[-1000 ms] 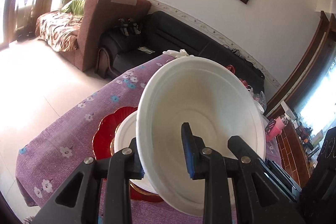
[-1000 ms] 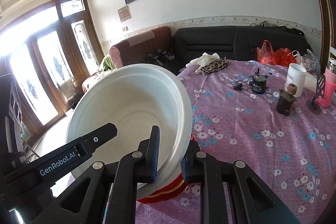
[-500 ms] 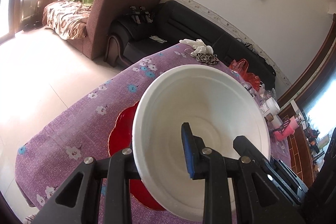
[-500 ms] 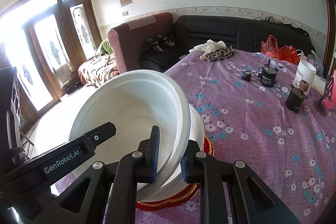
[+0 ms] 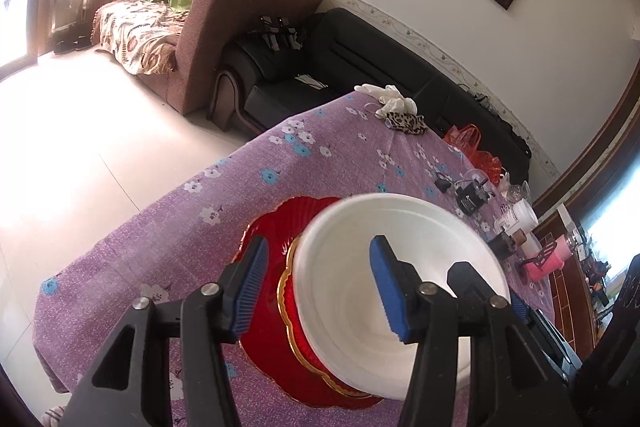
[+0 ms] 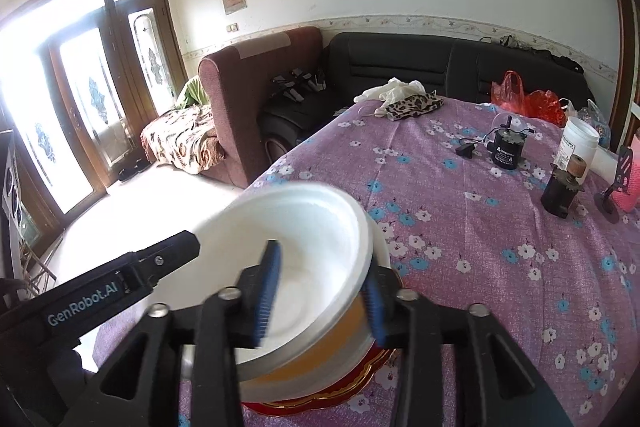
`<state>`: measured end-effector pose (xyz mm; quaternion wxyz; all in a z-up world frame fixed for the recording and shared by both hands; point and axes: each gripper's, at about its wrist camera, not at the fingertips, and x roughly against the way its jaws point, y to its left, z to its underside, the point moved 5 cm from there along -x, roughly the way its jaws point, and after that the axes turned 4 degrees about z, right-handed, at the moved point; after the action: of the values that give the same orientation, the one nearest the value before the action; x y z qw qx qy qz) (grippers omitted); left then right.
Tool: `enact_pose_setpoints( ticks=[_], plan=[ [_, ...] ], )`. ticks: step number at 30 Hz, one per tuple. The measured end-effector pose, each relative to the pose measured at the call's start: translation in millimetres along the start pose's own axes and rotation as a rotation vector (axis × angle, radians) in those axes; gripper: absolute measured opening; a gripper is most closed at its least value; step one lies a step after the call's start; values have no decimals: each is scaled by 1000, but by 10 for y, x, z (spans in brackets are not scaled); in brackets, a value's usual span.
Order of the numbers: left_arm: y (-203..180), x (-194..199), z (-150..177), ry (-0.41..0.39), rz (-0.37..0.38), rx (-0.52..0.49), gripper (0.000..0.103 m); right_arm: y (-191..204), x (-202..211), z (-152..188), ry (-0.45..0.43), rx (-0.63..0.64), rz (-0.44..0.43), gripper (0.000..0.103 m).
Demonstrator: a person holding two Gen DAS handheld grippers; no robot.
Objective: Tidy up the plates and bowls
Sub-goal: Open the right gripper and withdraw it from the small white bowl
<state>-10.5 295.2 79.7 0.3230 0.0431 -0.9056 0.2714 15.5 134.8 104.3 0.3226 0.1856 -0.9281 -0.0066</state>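
Left wrist: left gripper (image 5: 320, 289) spread, jaws either side of bowl (image 5: 400, 283) rim, not pinching. Bowl sits nested on red plate (image 5: 272, 247), likely for compact stacking.

Right wrist: right gripper (image 6: 320, 291) spread too, straddling bowl (image 6: 304, 251) rim; release looks done. Table (image 6: 480, 247) otherwise cluttered.

White bowl (image 5: 404, 291) sat on red, gold-rimmed plate (image 5: 272, 311); purple counter cloth (image 6: 460, 227) w/ white & blue flowers

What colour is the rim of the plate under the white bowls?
The plate is red with a gold scalloped rim, clearest in the left wrist view.
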Motion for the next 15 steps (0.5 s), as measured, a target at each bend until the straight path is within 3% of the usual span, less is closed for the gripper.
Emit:
enact_pose_setpoints(
  ticks=[9, 15],
  plan=[
    [29, 216, -43, -67, 6, 20, 59, -89, 212, -94, -73, -37, -3, 65],
    [-115, 422, -62, -165, -72, -50, 67, -194, 427, -106, -114, -56, 1, 65]
  ],
)
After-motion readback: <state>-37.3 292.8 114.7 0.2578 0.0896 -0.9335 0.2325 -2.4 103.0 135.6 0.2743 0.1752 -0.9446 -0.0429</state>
